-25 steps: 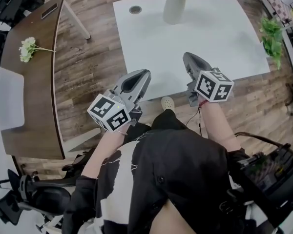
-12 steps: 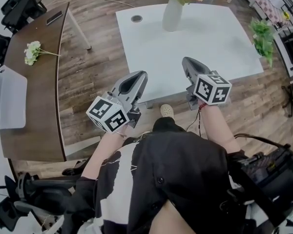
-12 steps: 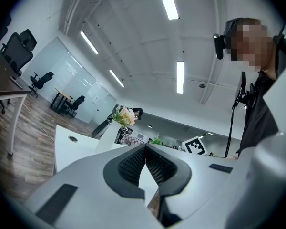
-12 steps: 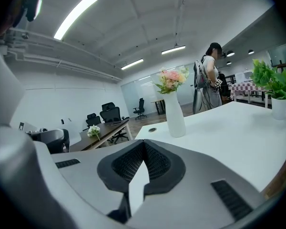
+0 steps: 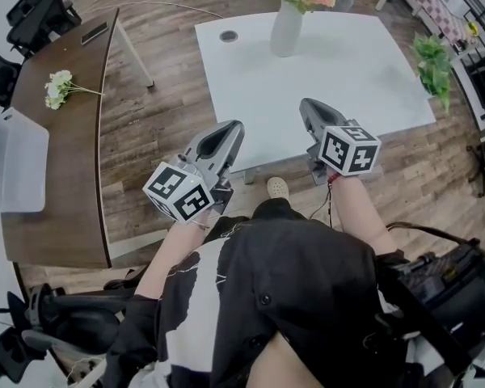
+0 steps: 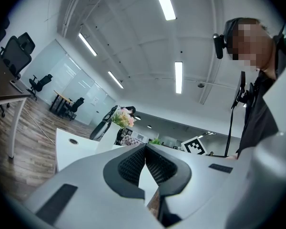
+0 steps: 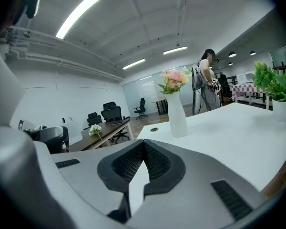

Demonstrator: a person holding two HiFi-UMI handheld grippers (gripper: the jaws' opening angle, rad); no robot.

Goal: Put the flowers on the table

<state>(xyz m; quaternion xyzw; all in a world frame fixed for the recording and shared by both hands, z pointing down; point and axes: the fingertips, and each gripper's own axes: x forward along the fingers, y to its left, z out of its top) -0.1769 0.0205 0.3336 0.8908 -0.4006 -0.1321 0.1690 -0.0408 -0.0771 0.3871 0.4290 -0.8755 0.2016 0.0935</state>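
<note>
The table (image 5: 356,79), upper centre, is bare over most of its top; only the vase (image 5: 286,29) at its far edge, a hole (image 5: 229,36) left of the vase and a plant (image 5: 433,61) at the right edge stand in the way. At left, the desk (image 5: 73,192) carries flowers (image 5: 58,89), a phone (image 5: 94,32) and a pale box (image 5: 12,162). The floor (image 5: 158,128) strip between them is open, save a slanted leg (image 5: 135,52) near the top.
</note>
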